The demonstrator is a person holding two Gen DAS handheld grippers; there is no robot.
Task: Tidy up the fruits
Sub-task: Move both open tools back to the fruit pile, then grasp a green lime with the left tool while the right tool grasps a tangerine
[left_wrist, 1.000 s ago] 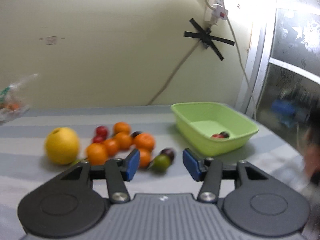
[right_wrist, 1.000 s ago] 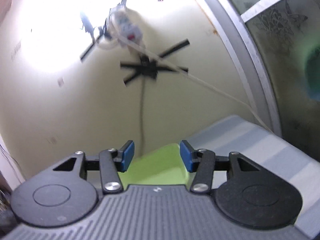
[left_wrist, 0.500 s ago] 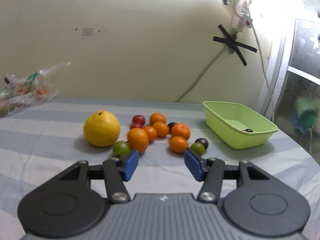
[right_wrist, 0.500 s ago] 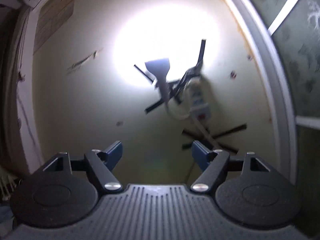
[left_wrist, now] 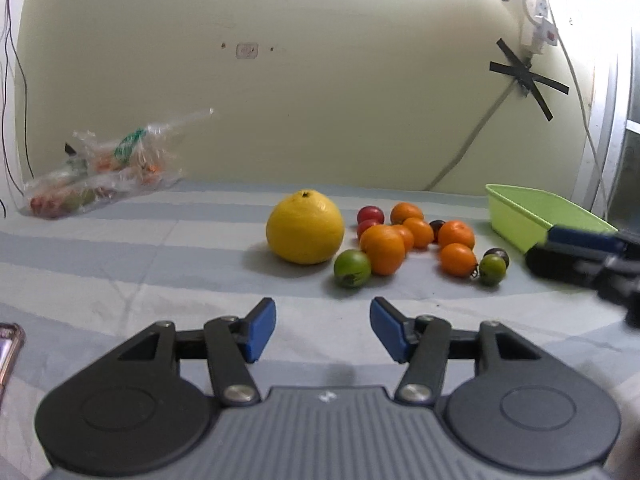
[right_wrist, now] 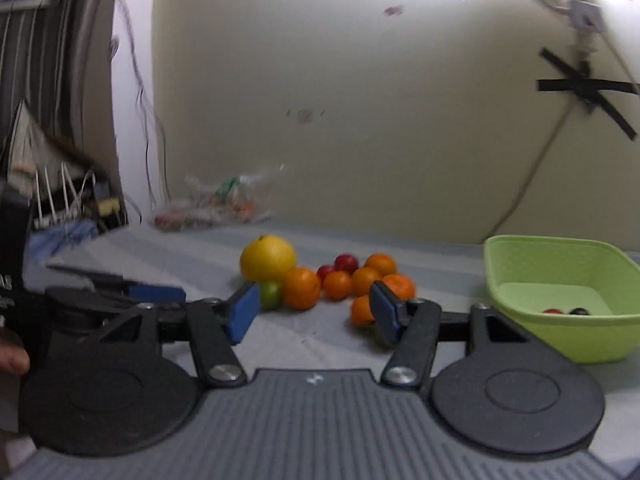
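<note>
We hold two tongs over the bed. Our left tongs (left_wrist: 323,329) are partly open and hold nothing. Our right tongs (right_wrist: 310,307) are closing, with nothing between the blue pads.

The fruit pile (left_wrist: 416,240) sits just ahead of both tongs. A big yellow fruit (left_wrist: 305,233) is at its left. The green tub (right_wrist: 560,300) is off to the right of the pile. Only two small fruits (right_wrist: 566,311) lie in the tub.

We think the job has just begun. Nearly all the fruit must go in the tub.
</note>
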